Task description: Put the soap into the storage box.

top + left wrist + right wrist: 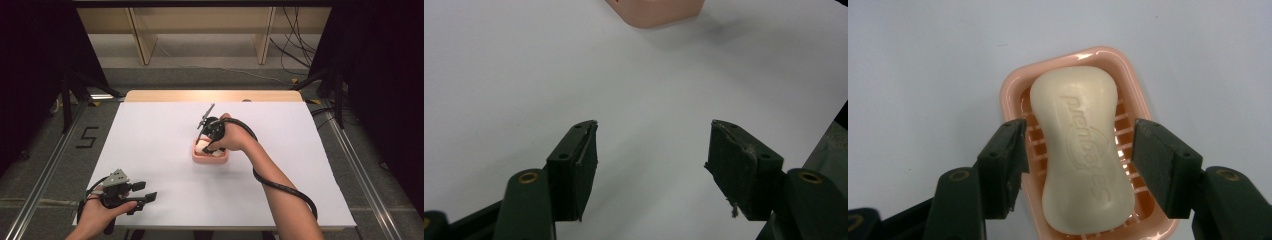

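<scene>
While the right gripper [1078, 150] hangs over the middle of the white-covered bench [160, 150], its fingers [1003, 165] stand apart on either side of a cream soap bar [1080, 150]. Neither finger touches the soap; a narrow gap shows on both sides. The soap lies lengthwise in a pink slatted dish [1015, 85], embossed lettering facing up, and it nearly covers the dish floor. In the high view the right hand [232, 137] points the gripper [207, 145] down onto the dish [210, 157], with its cable [280, 185] looping back along the forearm.

Near the bench's front left corner, the left hand [97, 212] holds the left gripper [145, 192] low, aimed toward the right. Its fingers [574, 175] are wide apart with nothing between them, just bare white surface. One corner of the dish [659, 12] shows at the top of the left gripper view, well apart from those fingers.
</scene>
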`<state>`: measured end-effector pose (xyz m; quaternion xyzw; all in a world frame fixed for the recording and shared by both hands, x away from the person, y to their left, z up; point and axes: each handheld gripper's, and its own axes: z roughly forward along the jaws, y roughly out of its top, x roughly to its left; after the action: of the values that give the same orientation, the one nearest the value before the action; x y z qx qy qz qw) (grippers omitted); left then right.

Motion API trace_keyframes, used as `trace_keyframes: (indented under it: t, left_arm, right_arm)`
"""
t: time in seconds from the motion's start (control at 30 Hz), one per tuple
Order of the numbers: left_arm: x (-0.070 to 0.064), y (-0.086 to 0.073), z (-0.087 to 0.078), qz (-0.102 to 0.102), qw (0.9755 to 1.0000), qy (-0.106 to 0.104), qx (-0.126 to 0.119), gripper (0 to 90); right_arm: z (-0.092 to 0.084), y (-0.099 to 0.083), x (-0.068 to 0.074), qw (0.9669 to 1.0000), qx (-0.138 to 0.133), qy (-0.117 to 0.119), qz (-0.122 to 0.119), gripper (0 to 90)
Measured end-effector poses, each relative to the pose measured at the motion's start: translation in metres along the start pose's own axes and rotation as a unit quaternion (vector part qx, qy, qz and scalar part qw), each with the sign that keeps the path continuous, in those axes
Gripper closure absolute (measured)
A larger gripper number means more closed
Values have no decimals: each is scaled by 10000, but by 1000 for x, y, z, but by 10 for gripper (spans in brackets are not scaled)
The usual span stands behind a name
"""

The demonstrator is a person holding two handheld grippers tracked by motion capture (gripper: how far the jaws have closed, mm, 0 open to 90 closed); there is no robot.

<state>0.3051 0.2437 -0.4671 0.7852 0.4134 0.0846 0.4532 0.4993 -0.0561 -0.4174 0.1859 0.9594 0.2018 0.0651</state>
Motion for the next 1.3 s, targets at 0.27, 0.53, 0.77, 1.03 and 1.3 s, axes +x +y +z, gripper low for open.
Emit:
trace_keyframes:
  t: [0.27, 0.53, 0.77, 1.03, 1.3]
  left_arm:
    - [0, 0, 0, -10, 10000, 35, -2, 361]
    - [-1, 0, 0, -41, 9999, 96, 21, 361]
    - [-1, -1, 0, -59, 9999, 105, 8, 361]
    - [1, -1, 1, -55, 10000, 29, -4, 361]
    - [1, -2, 1, -61, 10000, 53, 43, 360]
  right_arm:
    - [-13, -9, 4, 9991, -253, -86, 326, 419]
    - [-20, -23, 10, 9976, -409, -154, 537, 436]
    - [-27, -36, 17, 9944, -629, -244, 814, 457]
    - [-35, -63, 32, 9894, -817, -349, 1148, 521]
    - [-36, -98, 49, 9852, -980, -437, 1339, 545]
